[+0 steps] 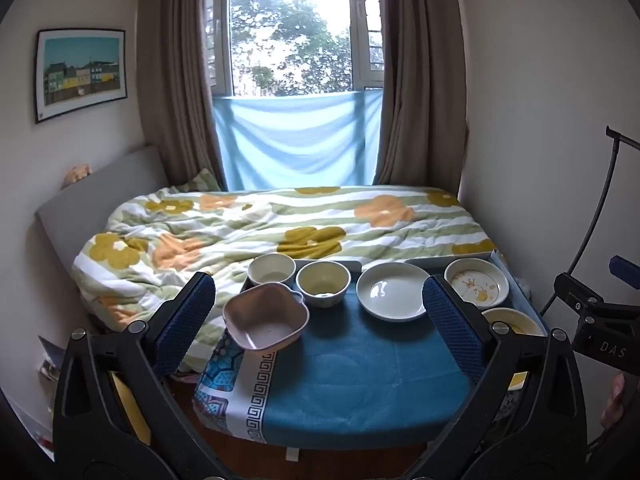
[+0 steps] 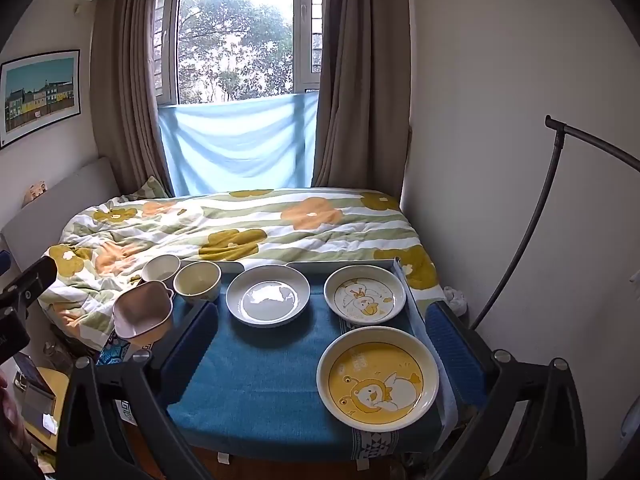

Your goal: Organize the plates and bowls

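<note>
I am holding both grippers low over the near edge of the blue cloth point(image 2: 256, 380), and nearest my right gripper point(image 2: 320, 340) is the yellow plate point(image 2: 376, 378), lying flat just ahead between its spread fingers, toward the right one. Both sets of jaws are standing wide apart and gripping nothing. My left gripper point(image 1: 320, 312) is framing the pink bowl point(image 1: 266, 318), which is sitting at the cloth's left edge, ahead and toward the left finger, tilted a little out over that edge. Beyond it the cream bowl point(image 1: 272, 269) and the yellow bowl point(image 1: 323, 283) are standing side by side, almost touching; to their right are lying the white plate point(image 2: 268, 295) and then the duck plate point(image 2: 365, 295), near each other but apart. Nothing is stacked yet, so I am judging the sorting barely begun. The plates are round, so no axis matters; what matters is side: plates are falling to my right hand, bowls to my left. The yellow plate's near rim is closest, so I would be reaching forward and slightly right for it.
</note>
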The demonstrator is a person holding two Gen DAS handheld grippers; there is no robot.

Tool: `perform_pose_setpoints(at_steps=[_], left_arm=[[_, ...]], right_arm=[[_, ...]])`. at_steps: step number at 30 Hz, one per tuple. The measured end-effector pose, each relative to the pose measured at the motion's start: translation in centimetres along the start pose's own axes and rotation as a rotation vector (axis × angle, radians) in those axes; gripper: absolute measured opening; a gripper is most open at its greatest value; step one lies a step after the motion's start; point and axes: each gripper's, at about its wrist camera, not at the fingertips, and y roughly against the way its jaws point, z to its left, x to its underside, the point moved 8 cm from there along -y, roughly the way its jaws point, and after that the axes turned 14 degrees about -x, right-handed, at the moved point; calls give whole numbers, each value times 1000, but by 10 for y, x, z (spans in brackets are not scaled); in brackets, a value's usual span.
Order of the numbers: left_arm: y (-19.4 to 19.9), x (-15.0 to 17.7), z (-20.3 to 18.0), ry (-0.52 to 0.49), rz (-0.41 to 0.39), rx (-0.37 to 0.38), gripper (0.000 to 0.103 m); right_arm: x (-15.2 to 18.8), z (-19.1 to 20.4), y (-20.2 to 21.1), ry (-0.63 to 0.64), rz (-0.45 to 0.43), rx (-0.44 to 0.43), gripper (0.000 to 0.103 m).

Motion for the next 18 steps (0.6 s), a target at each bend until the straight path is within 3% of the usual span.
perform_pose_setpoints(at_steps=[18], left_arm=[[-4, 3, -3, -12, 10, 10, 103]], right_arm=[[0, 0, -2, 1, -2, 4, 103]])
